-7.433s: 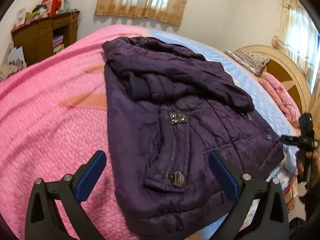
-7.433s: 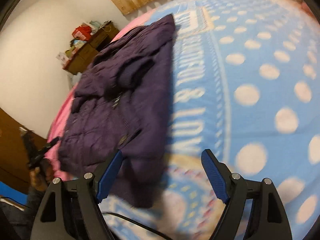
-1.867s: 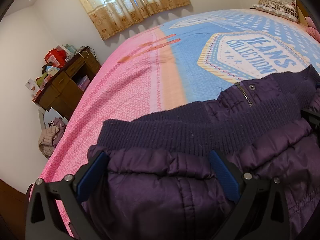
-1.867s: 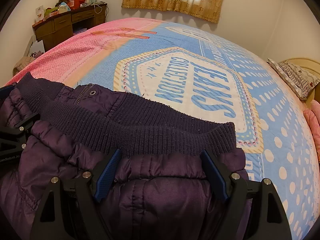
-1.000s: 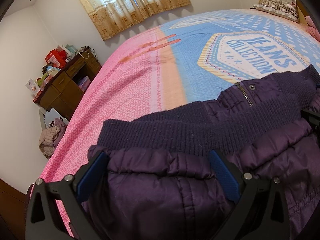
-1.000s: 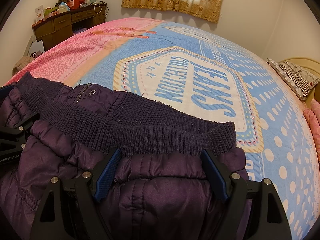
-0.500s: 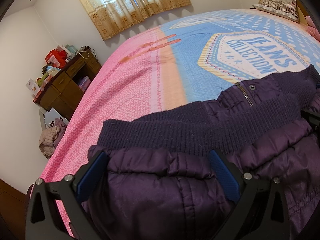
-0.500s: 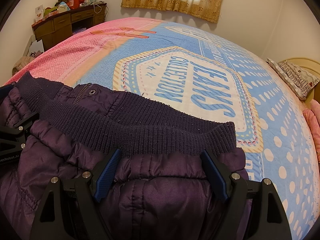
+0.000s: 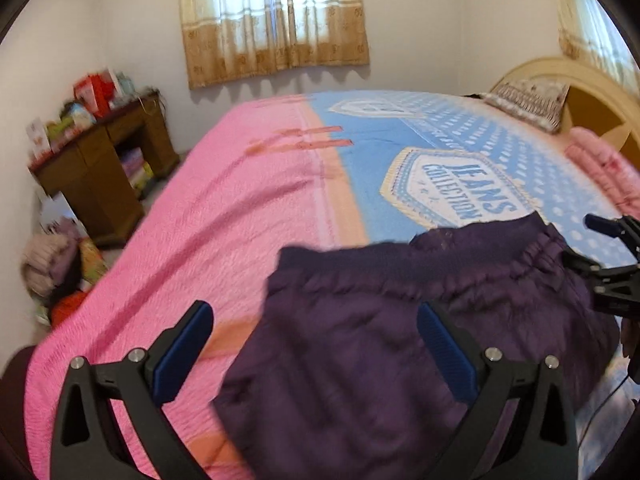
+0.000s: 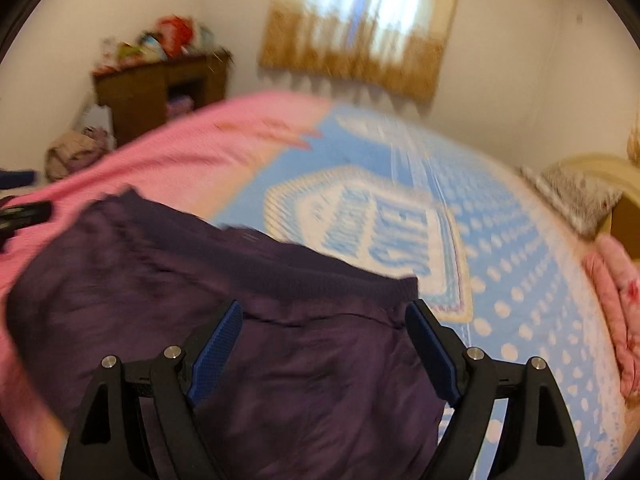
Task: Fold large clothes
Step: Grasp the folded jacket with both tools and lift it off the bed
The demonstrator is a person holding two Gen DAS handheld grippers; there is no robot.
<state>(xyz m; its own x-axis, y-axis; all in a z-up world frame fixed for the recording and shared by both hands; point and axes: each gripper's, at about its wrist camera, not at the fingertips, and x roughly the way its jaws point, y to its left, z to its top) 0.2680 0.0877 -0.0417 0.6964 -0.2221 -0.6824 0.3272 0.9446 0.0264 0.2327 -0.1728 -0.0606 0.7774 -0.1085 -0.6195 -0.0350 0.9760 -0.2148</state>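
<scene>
On the near edge of the bed [image 9: 248,216], a folded purple jacket [image 9: 400,340] lay under two wide-open grippers.

The jacket sat across the line where the pink half of the bedspread [image 9: 224,208] met the blue half, its long axis running side to side along the bed's near edge. Its ribbed knit band [image 10: 320,280] formed the far edge, pointing toward the curtained window [image 9: 276,16]. The left gripper [image 9: 312,350] hovered over the jacket's left end, fingers spread wide and holding nothing. The right gripper [image 10: 324,346] hovered over the right end, likewise spread and empty. A wooden cabinet [image 9: 100,168] stood by the left wall, and a patterned pillow [image 9: 528,100] lay by the headboard [image 9: 592,96]. Both views were blurred.
</scene>
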